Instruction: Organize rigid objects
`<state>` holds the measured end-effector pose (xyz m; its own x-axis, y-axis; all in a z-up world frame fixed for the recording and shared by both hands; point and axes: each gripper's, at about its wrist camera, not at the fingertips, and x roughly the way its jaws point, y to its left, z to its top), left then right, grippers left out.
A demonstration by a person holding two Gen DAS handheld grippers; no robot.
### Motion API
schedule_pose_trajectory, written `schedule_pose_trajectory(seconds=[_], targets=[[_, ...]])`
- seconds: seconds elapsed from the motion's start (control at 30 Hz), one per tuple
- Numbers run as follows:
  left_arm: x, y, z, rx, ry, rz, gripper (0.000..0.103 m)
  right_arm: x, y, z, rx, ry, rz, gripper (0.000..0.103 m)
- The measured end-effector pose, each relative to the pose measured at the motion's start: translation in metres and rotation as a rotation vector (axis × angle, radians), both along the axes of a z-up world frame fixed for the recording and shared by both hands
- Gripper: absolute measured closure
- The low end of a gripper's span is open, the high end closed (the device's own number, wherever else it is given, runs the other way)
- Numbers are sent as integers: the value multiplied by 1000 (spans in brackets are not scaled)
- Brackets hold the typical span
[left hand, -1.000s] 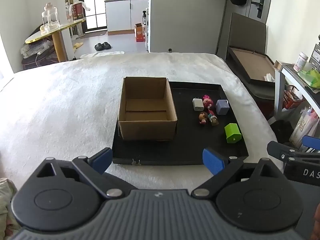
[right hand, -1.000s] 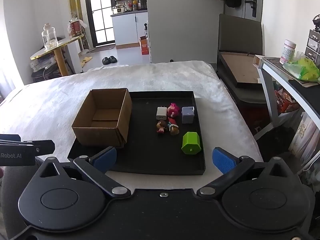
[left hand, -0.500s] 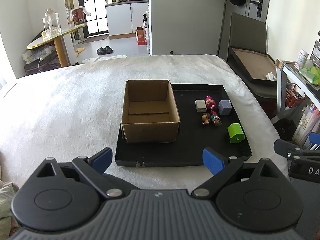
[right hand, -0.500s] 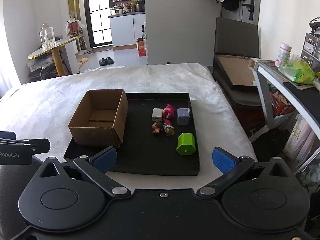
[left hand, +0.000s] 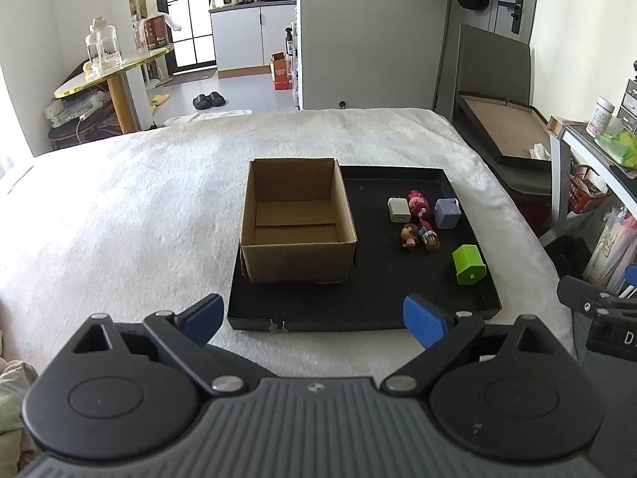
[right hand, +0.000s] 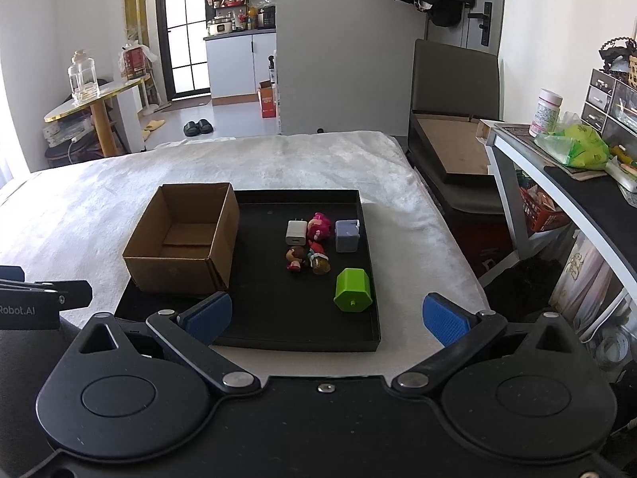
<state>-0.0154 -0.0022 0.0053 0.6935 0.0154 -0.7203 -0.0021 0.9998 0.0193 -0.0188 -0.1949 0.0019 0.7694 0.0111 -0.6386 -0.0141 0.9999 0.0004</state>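
A black tray lies on a white blanket. On its left stands an open, empty cardboard box. To the right lie a white charger, a pink figurine, a lilac cube, two small dolls and a green block. My left gripper hangs open over the tray's near edge. My right gripper is open too, just short of the green block.
The white blanket spreads wide to the left. A desk with a bottle and a green bag stands at the right, with a chair behind. A round yellow table stands far left.
Both grippers have drawn back and up a little, so the tray and box sit slightly farther and lower in each view. Nothing on the tray has moved.
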Motion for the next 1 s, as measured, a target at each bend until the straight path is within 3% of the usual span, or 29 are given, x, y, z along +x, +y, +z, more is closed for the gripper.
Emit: schedule_pose_trajectory(seconds=[1.0], targets=[[3,-5,2,7,0,0,7,-1,-2,-3,-8,8,-12,0]])
